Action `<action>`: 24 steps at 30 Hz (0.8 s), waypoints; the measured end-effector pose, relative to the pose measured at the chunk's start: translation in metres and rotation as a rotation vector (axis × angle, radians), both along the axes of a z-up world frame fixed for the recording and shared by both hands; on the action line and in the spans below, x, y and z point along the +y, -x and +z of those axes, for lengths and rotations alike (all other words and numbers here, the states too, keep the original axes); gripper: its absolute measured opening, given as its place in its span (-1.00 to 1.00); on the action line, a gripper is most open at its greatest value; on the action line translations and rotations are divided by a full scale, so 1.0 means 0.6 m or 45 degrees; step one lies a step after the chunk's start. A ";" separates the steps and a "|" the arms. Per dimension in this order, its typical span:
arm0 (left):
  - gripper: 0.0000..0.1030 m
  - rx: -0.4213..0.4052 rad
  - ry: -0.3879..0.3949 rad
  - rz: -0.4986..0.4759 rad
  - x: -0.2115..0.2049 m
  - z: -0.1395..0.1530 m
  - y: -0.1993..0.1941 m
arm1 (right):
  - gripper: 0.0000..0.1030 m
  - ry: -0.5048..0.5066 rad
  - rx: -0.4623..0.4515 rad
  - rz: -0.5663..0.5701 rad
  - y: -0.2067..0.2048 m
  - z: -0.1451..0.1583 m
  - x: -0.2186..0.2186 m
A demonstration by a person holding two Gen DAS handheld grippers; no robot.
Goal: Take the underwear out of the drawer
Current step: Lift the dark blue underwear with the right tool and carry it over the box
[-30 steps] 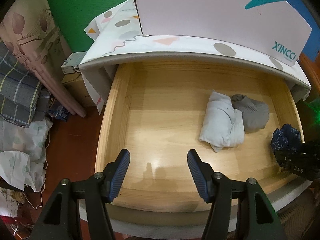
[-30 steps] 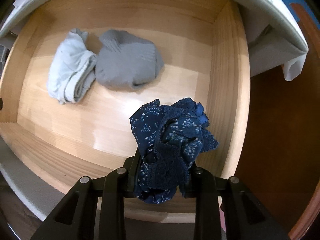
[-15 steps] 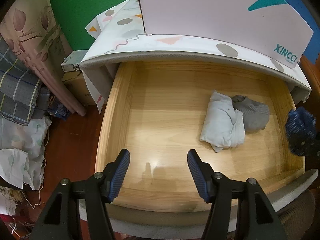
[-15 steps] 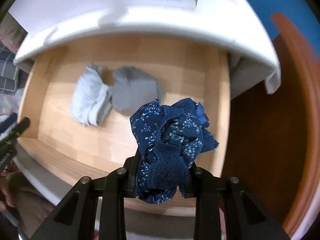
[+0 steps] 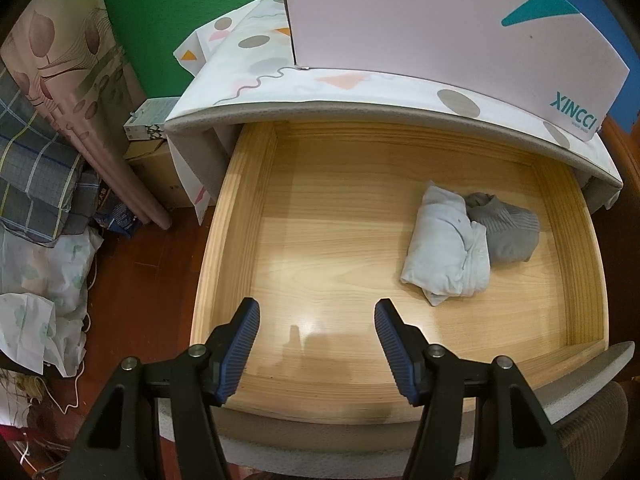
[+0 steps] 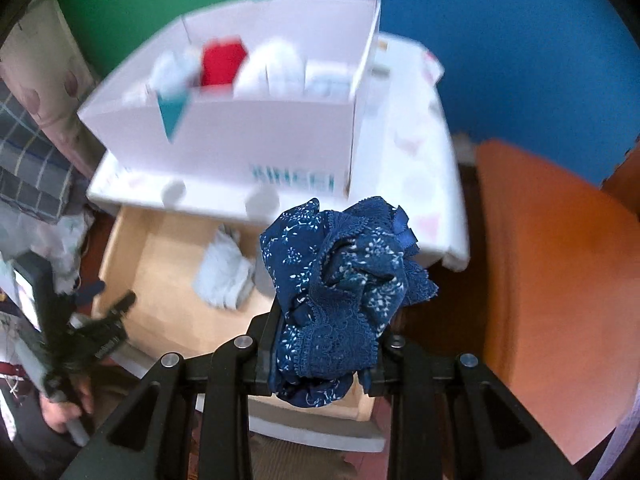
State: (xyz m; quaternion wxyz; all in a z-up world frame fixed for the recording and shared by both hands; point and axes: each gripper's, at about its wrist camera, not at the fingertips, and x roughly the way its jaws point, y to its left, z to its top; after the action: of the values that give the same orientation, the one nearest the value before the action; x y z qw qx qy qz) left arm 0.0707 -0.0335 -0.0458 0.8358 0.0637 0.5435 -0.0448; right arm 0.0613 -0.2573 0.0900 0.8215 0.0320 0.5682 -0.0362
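Right hand-held gripper grasps our blue underwear, lifted clear of the drawer; left hand-held gripper gapes empty; two bundles remain inside.

Left wrist cam is set just above the drawer front, aimed steeply down and fwd along its tongs; drawer floor is seen close, w/ the cabinet top and box beyond, floor clutter at the left edge. Right wrist cam is set higher and further back, also tilted down; the view is blurred, and its centre is blocked by the navy cloth in its tongs. Shared by both views: drawer, pale bundle, box, cabinet top. The left tongs are caught at the lower left of the right view.
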 end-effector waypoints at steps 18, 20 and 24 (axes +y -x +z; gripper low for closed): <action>0.19 0.013 0.013 0.022 0.004 -0.002 -0.004 | -0.50 0.066 -0.187 0.054 -0.139 0.134 0.047; 0.19 0.014 0.018 0.026 0.006 -0.002 -0.004 | -0.50 0.072 -0.175 0.065 -0.157 0.126 0.055; 0.19 0.009 0.028 0.040 0.010 0.000 -0.005 | -0.50 0.070 -0.157 0.081 -0.194 0.108 0.068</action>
State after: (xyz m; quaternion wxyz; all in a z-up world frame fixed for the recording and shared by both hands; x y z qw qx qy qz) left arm 0.0735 -0.0276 -0.0460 0.8352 0.0460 0.5467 -0.0378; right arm 0.1775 -0.2162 0.1550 0.8563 -0.0064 0.5159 -0.0235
